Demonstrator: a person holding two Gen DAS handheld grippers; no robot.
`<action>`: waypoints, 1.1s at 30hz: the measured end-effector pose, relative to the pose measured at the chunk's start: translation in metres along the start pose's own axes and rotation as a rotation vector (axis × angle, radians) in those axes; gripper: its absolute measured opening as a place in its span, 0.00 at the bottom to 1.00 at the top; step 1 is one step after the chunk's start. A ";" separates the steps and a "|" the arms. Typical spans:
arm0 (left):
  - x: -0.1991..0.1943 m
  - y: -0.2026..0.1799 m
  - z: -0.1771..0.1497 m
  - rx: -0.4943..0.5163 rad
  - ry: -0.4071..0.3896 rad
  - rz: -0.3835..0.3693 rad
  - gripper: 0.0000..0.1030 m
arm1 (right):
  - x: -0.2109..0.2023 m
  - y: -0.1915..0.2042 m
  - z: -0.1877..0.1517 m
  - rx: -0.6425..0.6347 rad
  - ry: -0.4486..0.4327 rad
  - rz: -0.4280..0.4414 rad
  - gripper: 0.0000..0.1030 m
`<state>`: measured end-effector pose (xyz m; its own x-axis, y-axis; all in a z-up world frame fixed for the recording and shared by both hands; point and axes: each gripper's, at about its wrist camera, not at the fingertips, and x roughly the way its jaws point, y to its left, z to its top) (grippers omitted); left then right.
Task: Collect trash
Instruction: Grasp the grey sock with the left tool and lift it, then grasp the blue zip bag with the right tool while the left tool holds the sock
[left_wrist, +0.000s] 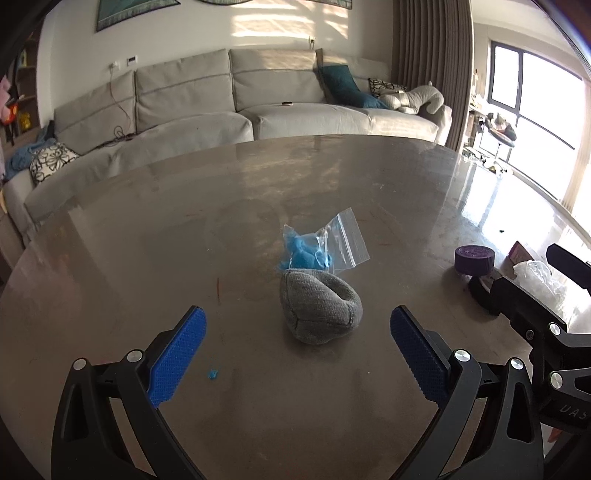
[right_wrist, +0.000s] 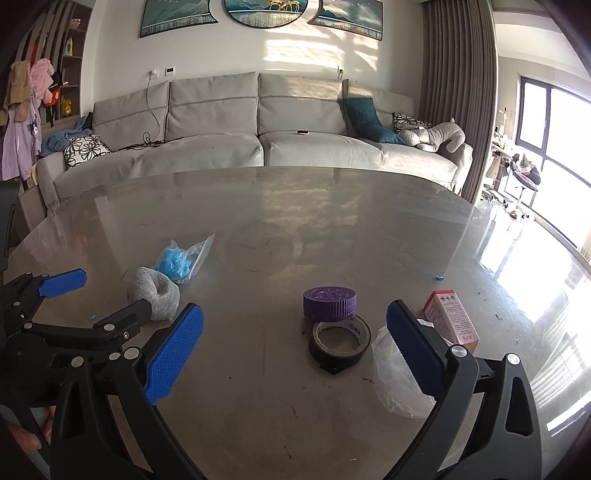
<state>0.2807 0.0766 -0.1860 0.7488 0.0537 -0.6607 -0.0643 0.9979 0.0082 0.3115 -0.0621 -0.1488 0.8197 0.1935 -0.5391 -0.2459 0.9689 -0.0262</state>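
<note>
Left gripper spread wide before grey pouch, right gripper spread around tape roll

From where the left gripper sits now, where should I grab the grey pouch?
Grip the grey pouch across its rounded body, coming straight ahead and down. It lies centred between the open left gripper fingers, squat and soft, so closing on its left and right flanks should hold it.

On the table, the cap rests on the tape roll, the pouch well left.
</note>
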 end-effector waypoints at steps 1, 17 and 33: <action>0.004 0.000 0.002 -0.003 0.009 -0.005 0.95 | 0.002 -0.001 0.000 0.002 0.005 0.003 0.96; 0.014 0.003 0.011 -0.010 0.051 -0.037 0.27 | 0.012 0.015 0.012 -0.037 0.004 0.034 0.96; 0.004 0.096 0.043 -0.149 -0.046 0.123 0.28 | 0.054 0.096 0.061 -0.085 0.034 0.146 0.96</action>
<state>0.3056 0.1740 -0.1551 0.7585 0.1798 -0.6264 -0.2512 0.9676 -0.0265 0.3634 0.0507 -0.1293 0.7545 0.3240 -0.5707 -0.4048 0.9143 -0.0161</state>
